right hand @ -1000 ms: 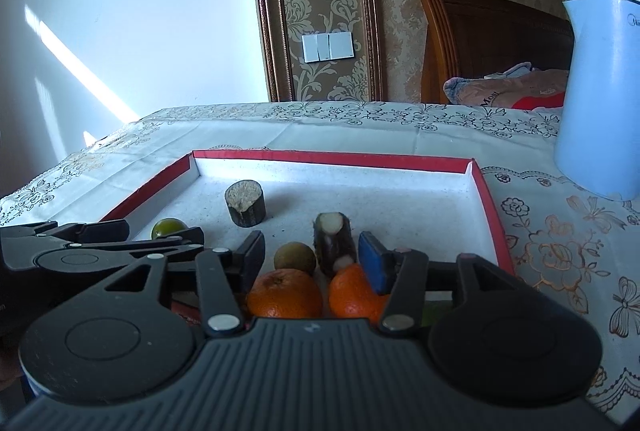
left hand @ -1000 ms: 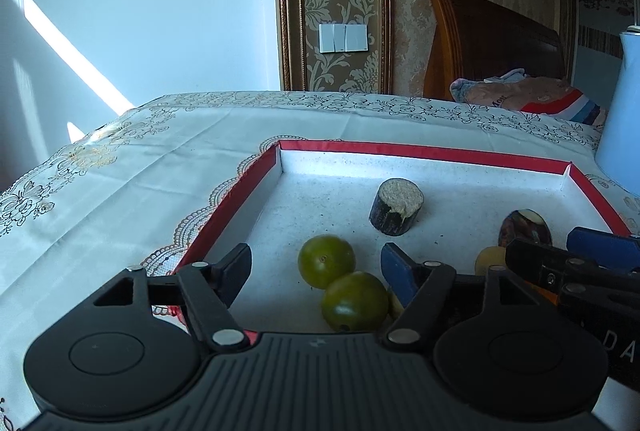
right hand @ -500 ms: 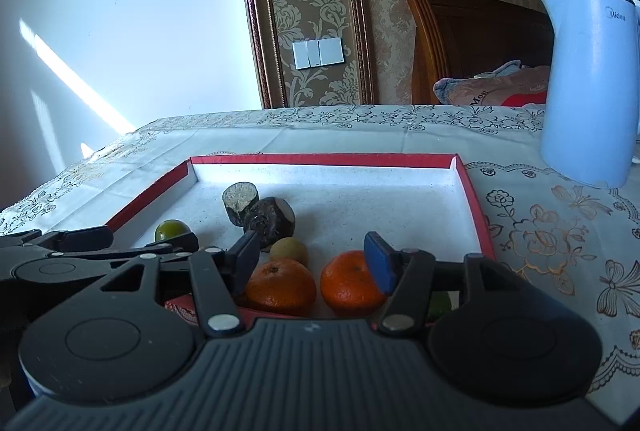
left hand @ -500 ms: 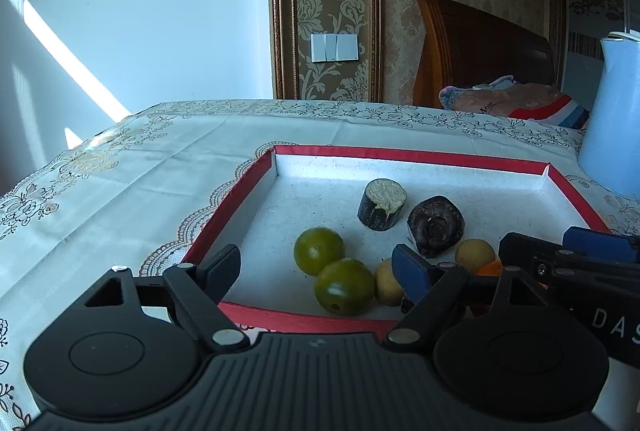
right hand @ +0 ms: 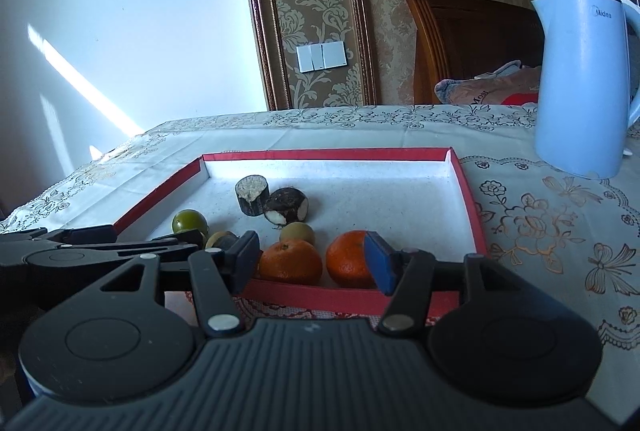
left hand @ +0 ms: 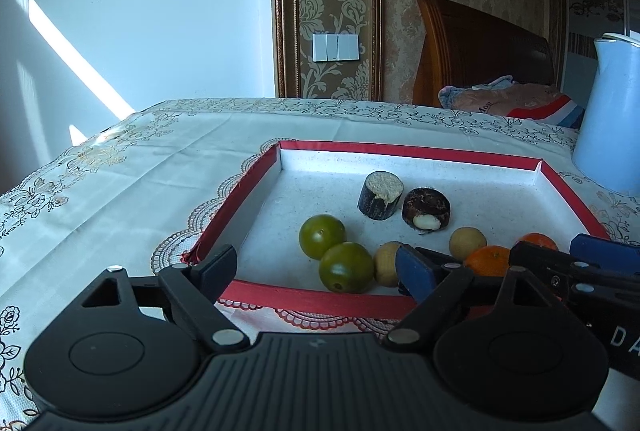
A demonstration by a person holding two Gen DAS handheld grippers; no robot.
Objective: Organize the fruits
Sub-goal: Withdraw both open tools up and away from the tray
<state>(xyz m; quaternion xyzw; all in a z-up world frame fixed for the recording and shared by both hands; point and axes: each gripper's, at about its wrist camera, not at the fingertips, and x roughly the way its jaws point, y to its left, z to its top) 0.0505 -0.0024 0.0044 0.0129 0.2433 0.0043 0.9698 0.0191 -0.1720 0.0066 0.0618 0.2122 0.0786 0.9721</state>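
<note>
The left hand-held gripper (left hand: 316, 269) hovers at the near rim of the red-edged tray (left hand: 312, 297), which sits on the table (left hand: 120, 191) under a lace-patterned cloth; its jaws are opening wide and nothing is gripped between them, the fruit lying farther back in the tray. In the tray's near left part lie two green fruits (left hand: 322, 235), touching each other, and just beside the nearer one sits a small tan round fruit (left hand: 385, 263). Behind these stand two dark cut stubs (left hand: 380, 195) close together, the left one upright with its pale cut face up, the right one (left hand: 426, 209) tipped so a pale spot shows. A second tan fruit (left hand: 467, 243) lies to the right of them. Farther right, along the tray's near edge, rest two oranges (right hand: 290, 263), side by side but apart. The right hand-held gripper (right hand: 314, 263) is held before them with its jaws moderately parted, pinching nothing; its blue pad overlaps the right orange (right hand: 346, 263) in the view, and whether it touches cannot be told. Beyond the tray's right side a pale blue kettle (right hand: 580, 83) stands on the cloth.
</note>
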